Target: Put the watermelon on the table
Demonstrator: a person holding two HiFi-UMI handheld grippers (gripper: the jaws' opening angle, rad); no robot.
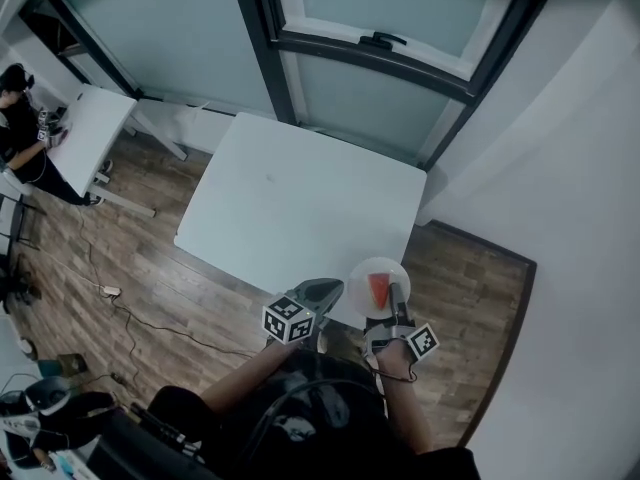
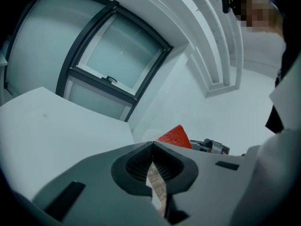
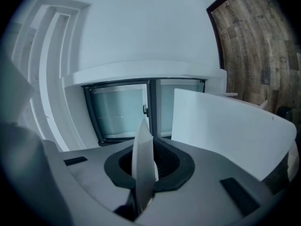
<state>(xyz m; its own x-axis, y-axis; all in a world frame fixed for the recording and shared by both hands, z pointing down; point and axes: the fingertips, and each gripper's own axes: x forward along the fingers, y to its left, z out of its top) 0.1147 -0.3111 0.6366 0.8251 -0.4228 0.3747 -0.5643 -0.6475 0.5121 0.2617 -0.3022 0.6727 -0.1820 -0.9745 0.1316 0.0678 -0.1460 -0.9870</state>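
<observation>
A red watermelon wedge (image 1: pixel 380 290) lies on a small white plate (image 1: pixel 362 272). My right gripper (image 1: pixel 397 296) is shut on the plate's near rim and holds it over the near right corner of the white table (image 1: pixel 300 198). In the right gripper view the plate's edge (image 3: pixel 142 161) stands upright between the shut right gripper (image 3: pixel 151 142). My left gripper (image 1: pixel 322 290) hovers just left of the plate, shut with nothing in it. In the left gripper view its jaws (image 2: pixel 152 146) meet, and the watermelon (image 2: pixel 176 136) peeks up behind them, with the table (image 2: pixel 51 126) to the left.
A window with a dark frame (image 1: pixel 380 43) runs behind the table, and a white wall (image 1: pixel 570 168) stands to the right. A second white table (image 1: pixel 90 128) with a person (image 1: pixel 18 118) at it is at the far left. A cable (image 1: pixel 110 290) lies on the wooden floor.
</observation>
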